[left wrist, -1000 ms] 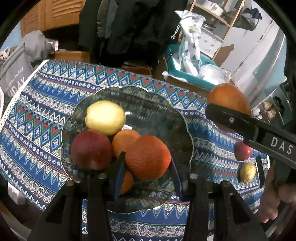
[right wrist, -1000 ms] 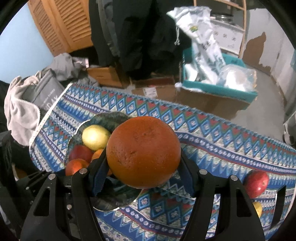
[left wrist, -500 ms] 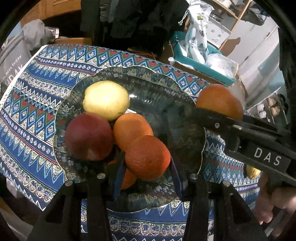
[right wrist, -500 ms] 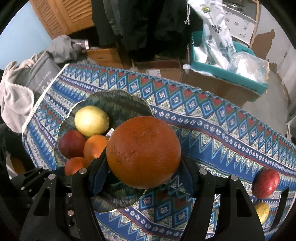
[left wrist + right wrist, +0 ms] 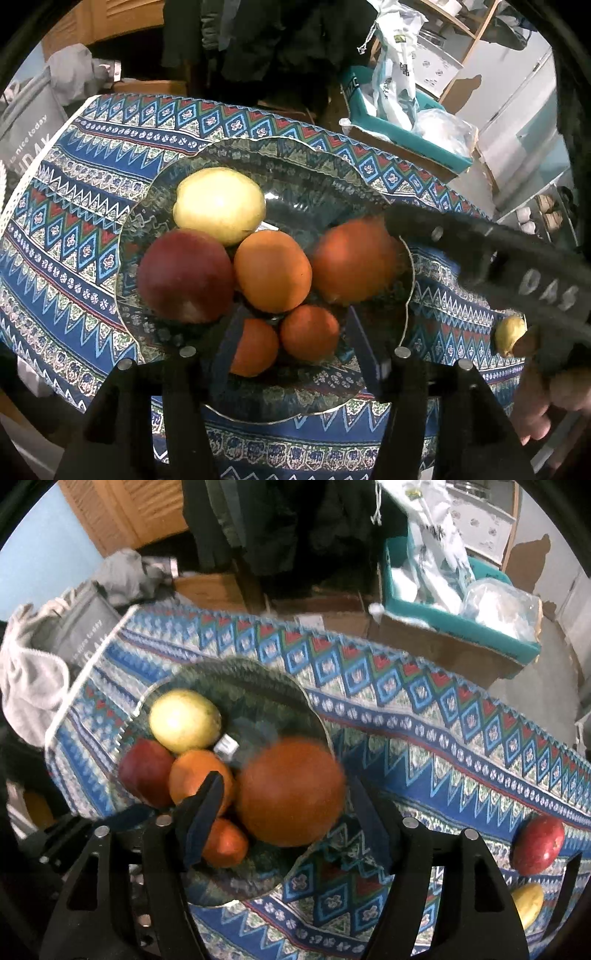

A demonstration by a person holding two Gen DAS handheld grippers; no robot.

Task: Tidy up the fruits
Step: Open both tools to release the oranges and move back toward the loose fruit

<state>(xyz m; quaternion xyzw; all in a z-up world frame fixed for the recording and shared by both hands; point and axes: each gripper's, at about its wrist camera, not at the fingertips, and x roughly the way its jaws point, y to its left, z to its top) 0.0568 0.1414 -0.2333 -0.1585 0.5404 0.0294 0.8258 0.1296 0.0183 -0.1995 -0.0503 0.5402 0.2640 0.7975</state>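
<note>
A dark glass plate (image 5: 295, 166) on a patterned cloth holds a yellow fruit (image 5: 219, 205), a red apple (image 5: 184, 275), several oranges (image 5: 272, 271) and a big orange (image 5: 354, 258). My left gripper (image 5: 288, 343) is open over the plate's near rim, with a small orange (image 5: 309, 332) lying free between its fingers. My right gripper (image 5: 284, 808) is open, its fingers spread around the big orange (image 5: 291, 792), which sits on the plate (image 5: 258, 686). The right gripper also shows in the left wrist view (image 5: 480, 251).
A red apple (image 5: 537, 843) and a yellow fruit (image 5: 528, 901) lie on the cloth (image 5: 424, 738) to the right. The yellow fruit also shows in the left wrist view (image 5: 508, 334). A teal box with bags (image 5: 461, 590) and a grey bag (image 5: 74, 627) stand beyond the table.
My right gripper carried the big orange down onto the plate and opened. My left gripper opened and let its orange rest on the plate.
</note>
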